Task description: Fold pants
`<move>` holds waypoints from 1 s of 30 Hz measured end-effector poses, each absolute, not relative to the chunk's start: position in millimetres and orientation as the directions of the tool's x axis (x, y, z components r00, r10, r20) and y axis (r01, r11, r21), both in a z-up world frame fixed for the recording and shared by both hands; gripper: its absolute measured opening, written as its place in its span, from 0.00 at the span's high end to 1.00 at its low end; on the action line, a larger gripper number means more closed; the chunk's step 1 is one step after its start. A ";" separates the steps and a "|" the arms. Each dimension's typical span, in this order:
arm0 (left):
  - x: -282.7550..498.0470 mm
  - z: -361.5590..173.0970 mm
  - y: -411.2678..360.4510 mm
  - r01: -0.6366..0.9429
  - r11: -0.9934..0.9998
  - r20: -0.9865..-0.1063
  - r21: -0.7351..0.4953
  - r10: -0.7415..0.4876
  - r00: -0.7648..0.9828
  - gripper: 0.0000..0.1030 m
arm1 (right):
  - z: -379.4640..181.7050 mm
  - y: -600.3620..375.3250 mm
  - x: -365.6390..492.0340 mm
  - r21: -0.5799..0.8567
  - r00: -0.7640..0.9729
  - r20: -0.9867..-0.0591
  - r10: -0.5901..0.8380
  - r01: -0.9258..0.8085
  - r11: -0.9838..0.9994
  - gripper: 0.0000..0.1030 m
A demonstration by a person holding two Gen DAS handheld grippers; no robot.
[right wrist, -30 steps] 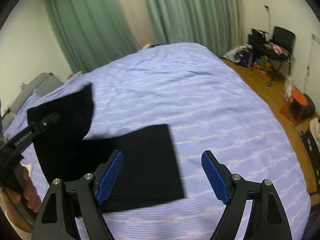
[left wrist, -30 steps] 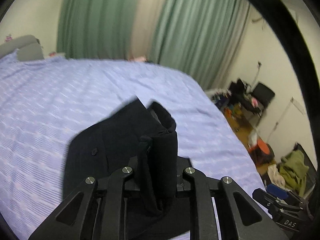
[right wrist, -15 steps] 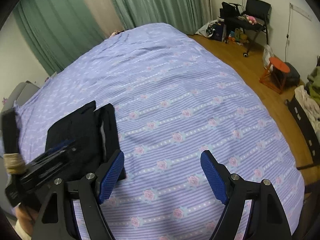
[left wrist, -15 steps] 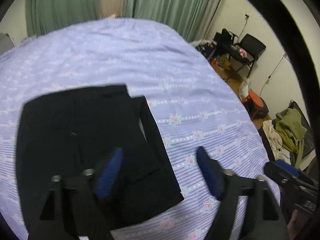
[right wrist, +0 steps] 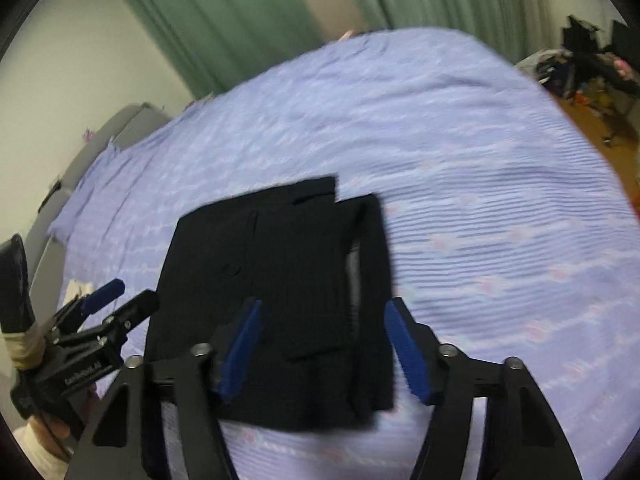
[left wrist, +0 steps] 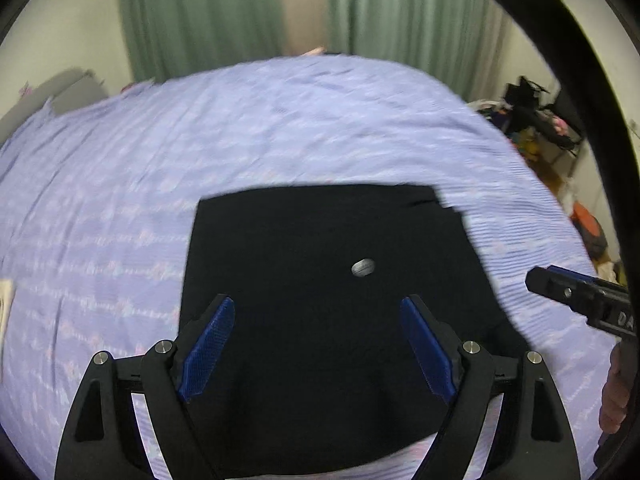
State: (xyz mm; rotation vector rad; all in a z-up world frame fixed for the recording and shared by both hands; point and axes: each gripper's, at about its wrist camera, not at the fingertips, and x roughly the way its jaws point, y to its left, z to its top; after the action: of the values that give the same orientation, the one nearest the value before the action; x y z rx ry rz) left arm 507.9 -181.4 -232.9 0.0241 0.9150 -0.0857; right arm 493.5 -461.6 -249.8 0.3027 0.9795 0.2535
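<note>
Here, both hand-held grippers [left wrist: 316,344] [right wrist: 324,348] angled down over folded pants [left wrist: 332,280]

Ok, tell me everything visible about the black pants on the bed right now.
The black pants lie flat on the lavender striped bedspread, folded into a compact, roughly rectangular stack of layered panels. The fabric looks dark and matte, with a small silvery button showing on top. In the right wrist view a pale lining strip shows at one fold. Neither gripper's pads press on them.
</note>
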 end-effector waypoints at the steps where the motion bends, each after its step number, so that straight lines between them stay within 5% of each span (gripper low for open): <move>1: 509.6 -240.3 -175.2 0.064 0.998 -0.802 -0.022 -0.056 0.594 0.17 | -257.8 -455.1 501.3 0.363 0.519 -0.779 0.351 -0.083 0.928 0.46; 8: 503.1 -267.0 -157.0 0.046 0.999 -0.829 -0.010 -0.034 0.558 0.17 | -303.5 -439.6 534.6 0.338 0.457 -0.832 0.314 -0.031 0.941 0.53; 10: 504.0 -271.4 -155.7 0.044 0.999 -0.834 -0.003 -0.027 0.551 0.17 | -313.8 -439.1 537.9 0.347 0.427 -0.848 0.314 0.000 0.938 0.66; 18: 506.6 -284.8 -153.9 0.013 0.999 -0.855 -0.051 -0.051 0.517 0.17 | -281.0 -426.4 516.7 0.367 0.501 -0.796 0.341 -0.049 0.929 0.79; 21: 503.6 -285.2 -154.9 0.011 0.999 -0.856 -0.048 -0.047 0.515 0.17 | -283.5 -424.3 524.3 0.349 0.494 -0.806 0.325 -0.045 0.936 0.94; 30: 503.3 -284.4 -175.0 0.052 0.997 -0.862 -0.050 -0.069 0.503 0.17 | -267.8 -454.8 506.1 0.313 0.547 -0.803 0.238 0.046 0.949 0.96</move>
State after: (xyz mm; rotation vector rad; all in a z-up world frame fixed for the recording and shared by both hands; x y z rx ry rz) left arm 503.3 -175.0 -284.4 -0.0186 1.0416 -0.0731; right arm 506.1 -454.8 -267.8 0.3148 0.9899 0.1157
